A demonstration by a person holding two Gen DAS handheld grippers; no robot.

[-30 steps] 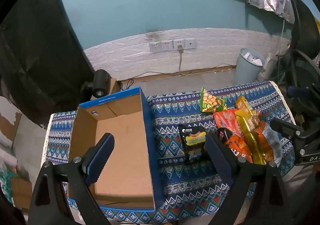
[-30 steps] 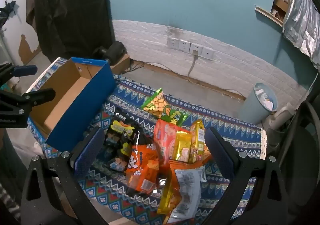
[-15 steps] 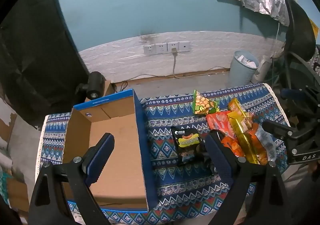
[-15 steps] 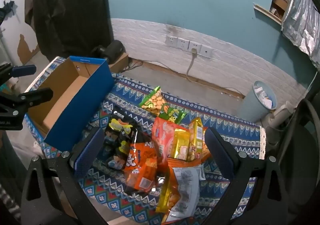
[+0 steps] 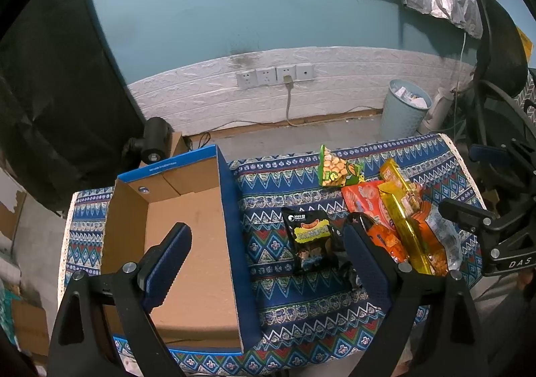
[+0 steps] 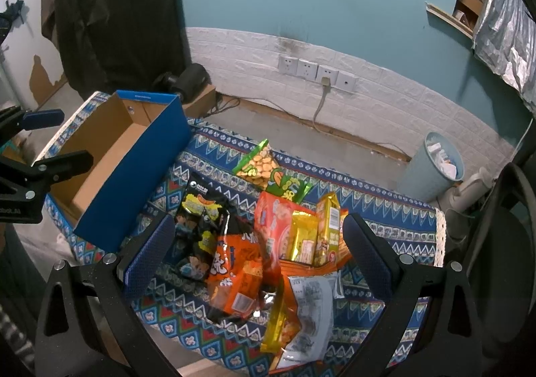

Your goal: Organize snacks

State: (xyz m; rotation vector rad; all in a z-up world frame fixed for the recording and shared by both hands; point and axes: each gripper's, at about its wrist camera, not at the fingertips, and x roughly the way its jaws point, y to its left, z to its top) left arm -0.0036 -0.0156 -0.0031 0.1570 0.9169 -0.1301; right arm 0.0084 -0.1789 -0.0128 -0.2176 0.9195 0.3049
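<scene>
Left wrist: left hand-held gripper [image 5: 268, 256] agape, right hand-held gripper [image 6: 258, 249] agape — rectangular cardboard box [image 5: 187, 243], crinkly foil snack packets [image 6: 268, 243].

Patterned tablecloth [image 5: 274, 316] under cardboard box [image 5: 187, 243] and snack packets [image 6: 264, 236]

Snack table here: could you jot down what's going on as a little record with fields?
Surface: blue patterned tablecloth
Container: open blue cardboard box, nothing visible inside
Loose snacks: green bag of round crackers, black packet, orange bag, gold packs, piled beside the box
Left gripper: open, holds nothing
Right gripper: open, above the pile
Progress: no snack boxed yet
</scene>
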